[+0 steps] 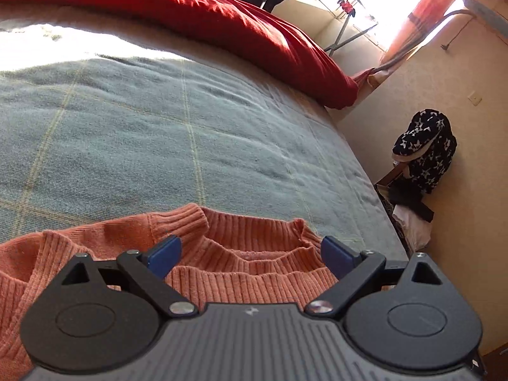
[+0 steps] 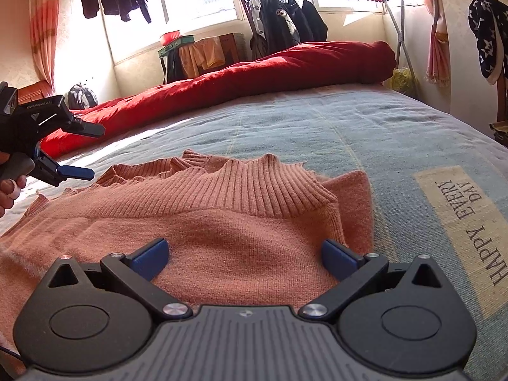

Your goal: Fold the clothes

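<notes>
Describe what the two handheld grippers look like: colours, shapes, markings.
Both match. The right gripper and left gripper each have a ribbed dark grey body, two round black discs, black link arms with silver rivets, and blue fingers. Seen from the side, the left gripper carries small white lettering; a ring shows on the holding hand.

Salmon ribbed-knit sweater, partly folded, collar up, on bed
</notes>
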Tool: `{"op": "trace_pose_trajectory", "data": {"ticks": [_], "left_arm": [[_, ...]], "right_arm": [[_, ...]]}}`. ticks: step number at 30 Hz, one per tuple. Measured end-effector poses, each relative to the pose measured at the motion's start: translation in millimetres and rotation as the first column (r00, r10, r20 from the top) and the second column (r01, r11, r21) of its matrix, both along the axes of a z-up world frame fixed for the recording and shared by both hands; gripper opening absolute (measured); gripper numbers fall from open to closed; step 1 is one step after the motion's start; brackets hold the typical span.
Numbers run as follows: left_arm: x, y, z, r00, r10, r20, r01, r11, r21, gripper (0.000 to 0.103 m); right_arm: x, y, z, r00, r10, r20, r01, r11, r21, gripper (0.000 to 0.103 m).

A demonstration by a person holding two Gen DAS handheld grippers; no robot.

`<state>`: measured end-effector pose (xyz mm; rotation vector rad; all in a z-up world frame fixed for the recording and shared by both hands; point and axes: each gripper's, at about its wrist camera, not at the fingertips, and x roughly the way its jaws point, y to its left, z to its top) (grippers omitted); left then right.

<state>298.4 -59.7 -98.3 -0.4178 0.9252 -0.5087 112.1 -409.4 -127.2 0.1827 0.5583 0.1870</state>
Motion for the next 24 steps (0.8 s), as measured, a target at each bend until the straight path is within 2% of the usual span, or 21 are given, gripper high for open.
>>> {"op": "trace_pose_trajectory", "data": {"ticks": [1,5,7,11,14,16,20,24], "left_arm": [[4,-4,-4,1.0,0.001,-0.01,-0.001,1.0,0.021,0.095],[20,-4,-8,0.999,0.041,-0.01,-0.041,0.999,0.02,0.094],[13,-7,5,0.999,0.037,0.015,-0.037,0.999,0.02,0.094],[-6,-24,26,0.995,-0.099,0.023,0.101,0.99,-0.101,0.094],[-7,-54,31,0.975,-0.223,-0.001,0.22,0.961,-0.169,0.094],[-3,-81,30,0.954,-0.298,-0.009,0.292,0.94,-0.178,0.094],[14,-130,8,0.929,-0.36,-0.08,0.349,0.928,-0.127,0.094],[28,-151,-15,0.936,-0.337,-0.103,0.334,0.941,-0.049,0.094]], "right_arm": [[0,0,0,1.0,0.0,0.0,0.0,1.0,0.001,0.103],[-1,1,2,1.0,0.001,-0.004,-0.001,1.0,-0.004,0.103],[-2,1,2,1.0,0.003,-0.003,-0.004,1.0,-0.009,0.103],[-2,2,1,1.0,0.0,0.006,0.0,1.0,-0.013,0.103],[-3,4,1,1.0,-0.004,0.01,0.004,1.0,-0.019,0.103],[-4,4,1,1.0,-0.004,0.012,0.004,1.0,-0.019,0.103],[-4,3,0,1.0,-0.002,0.014,0.003,1.0,-0.016,0.103],[-5,2,-1,1.0,-0.001,0.021,0.001,1.0,-0.012,0.103]]}}
